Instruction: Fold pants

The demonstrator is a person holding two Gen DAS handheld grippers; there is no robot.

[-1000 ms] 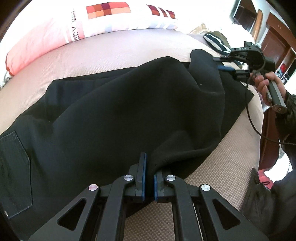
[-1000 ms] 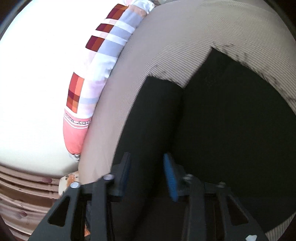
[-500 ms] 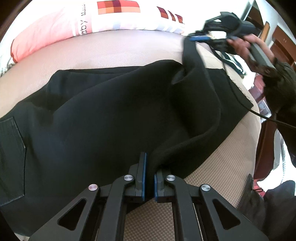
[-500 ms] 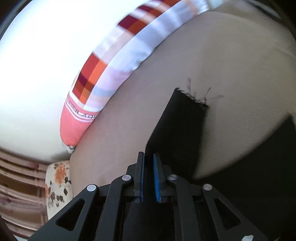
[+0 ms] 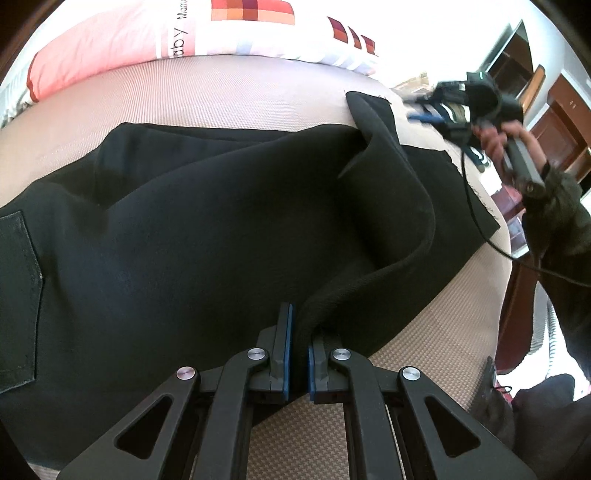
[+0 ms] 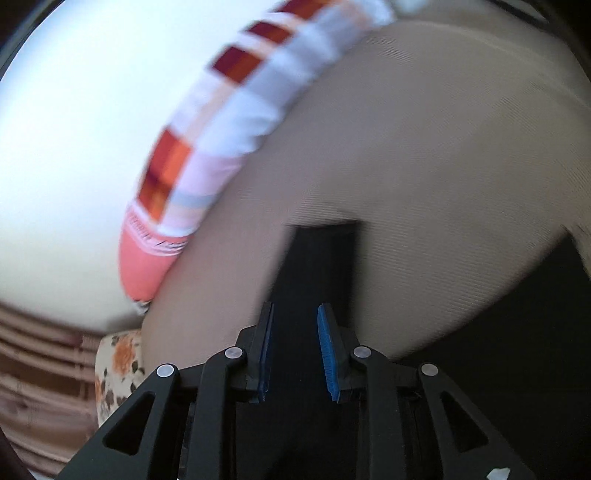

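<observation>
Pants [image 5: 192, 236], black, lie spread across the tan mattress [image 5: 229, 92], back pocket at nine o'clock in the left wrist view. Left gripper [image 5: 299, 354], at six o'clock, is clamped tight on a rolled fold of leg fabric. Right gripper [image 6: 295, 350] has just been opening; its pads stand apart with the hem strip [image 6: 321, 266] between them, apparently released. Best, I judge, to keep the left pinch firm and flatten that twisted hem at one o'clock. Patterned pillow [image 5: 207, 33] borders twelve o'clock; the trailing cable [image 5: 476, 206] could snag.
</observation>
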